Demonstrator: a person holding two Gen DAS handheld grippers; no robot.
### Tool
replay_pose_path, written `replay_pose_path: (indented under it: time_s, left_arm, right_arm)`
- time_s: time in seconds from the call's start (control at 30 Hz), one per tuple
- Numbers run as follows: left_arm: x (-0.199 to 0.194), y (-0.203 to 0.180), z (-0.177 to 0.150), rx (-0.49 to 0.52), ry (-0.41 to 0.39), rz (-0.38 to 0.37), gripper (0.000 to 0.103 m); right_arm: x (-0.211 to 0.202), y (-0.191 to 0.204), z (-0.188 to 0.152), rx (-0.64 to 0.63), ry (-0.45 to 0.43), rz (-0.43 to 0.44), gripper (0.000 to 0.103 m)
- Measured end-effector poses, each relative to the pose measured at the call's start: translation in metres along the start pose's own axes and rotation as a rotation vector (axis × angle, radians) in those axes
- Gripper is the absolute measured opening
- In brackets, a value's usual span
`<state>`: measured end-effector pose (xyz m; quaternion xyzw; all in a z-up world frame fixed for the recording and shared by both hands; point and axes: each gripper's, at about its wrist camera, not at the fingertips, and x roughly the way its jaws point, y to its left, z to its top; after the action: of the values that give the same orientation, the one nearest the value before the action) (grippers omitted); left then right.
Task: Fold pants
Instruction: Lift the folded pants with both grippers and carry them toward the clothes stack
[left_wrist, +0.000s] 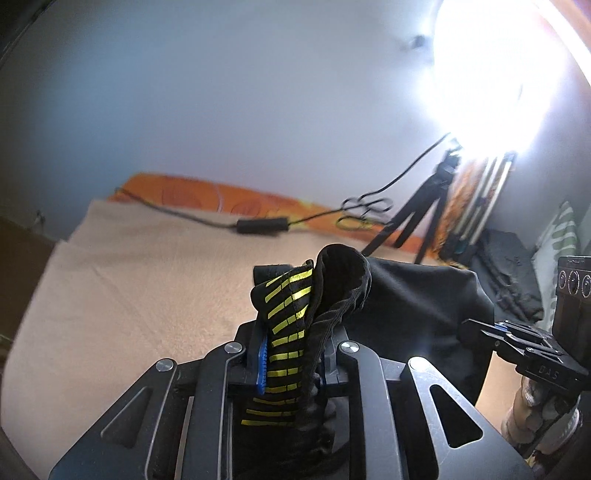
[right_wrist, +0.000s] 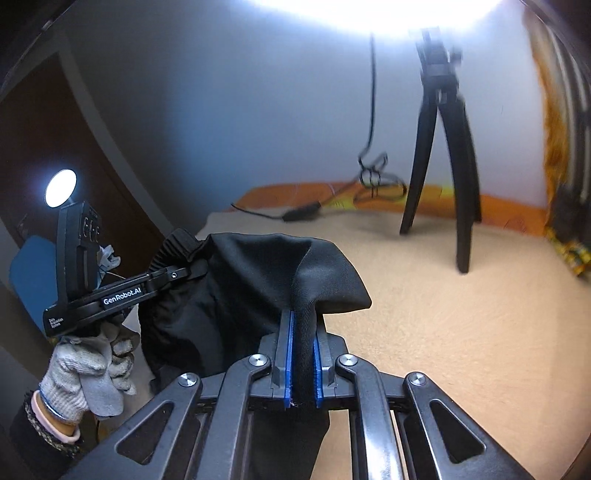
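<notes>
The left gripper (left_wrist: 295, 354) is pressed together on the black pants (left_wrist: 413, 306), pinching a bunched edge with yellow dashed stripes; a gathered elastic band curls up just past its blue pads. The right gripper (right_wrist: 302, 354) is likewise clamped on a fold of the same black pants (right_wrist: 251, 291), the cloth squeezed between its blue pads and humping up just ahead of them. The garment hangs between the two tools, lifted off the bed.

Seen from the right gripper's camera, the left gripper (right_wrist: 184, 271) sits off to its left, held by a hand in a grey knit glove (right_wrist: 85, 365). Its side arm reads "GenRobot.AI"; smaller print nearer the handle is too fine to read. From the left gripper's camera, the right gripper (left_wrist: 476, 330) reaches in from the right, and embossed letters on its body are too dim to make out.

Beyond both tools spreads a beige blanket (right_wrist: 461, 332). Further on stands a black tripod (right_wrist: 443, 162), with a black power adapter (left_wrist: 262, 225) and its tangled cable (left_wrist: 365, 206) lying by an orange patterned sheet (left_wrist: 192, 192) at the far edge. A pale wall rises behind, with a glaring lamp (left_wrist: 495, 74) ahead and to the right of the left gripper.
</notes>
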<state>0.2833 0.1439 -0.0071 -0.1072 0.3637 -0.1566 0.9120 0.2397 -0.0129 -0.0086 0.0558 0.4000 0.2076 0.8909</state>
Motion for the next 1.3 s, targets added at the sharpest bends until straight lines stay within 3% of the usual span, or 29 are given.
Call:
replay_pose_path:
  time_s: [0.27, 0.57, 0.87, 1.3]
  left_arm:
    - [-0.067, -0.050, 0.000, 0.043, -0.090, -0.042, 0.016]
    - [-0.103, -0.115, -0.008, 0.058, -0.169, -0.130, 0.016]
    - [-0.090, -0.161, -0.015, -0.013, -0.218, -0.259, 0.016]
    - [-0.076, -0.223, 0.003, 0.038, -0.271, -0.259, 0.016]
  right_arm:
    - [-0.080, 0.033, 0.001, -0.066, -0.099, -0.027, 0.006]
    - [-0.181, 0.037, -0.006, -0.123, -0.185, -0.092, 0.006]
    - [-0.249, 0.008, 0.001, -0.129, -0.211, -0.127, 0.006]
    - [-0.276, -0.033, 0.043, -0.176, -0.168, -0.104, 0.006]
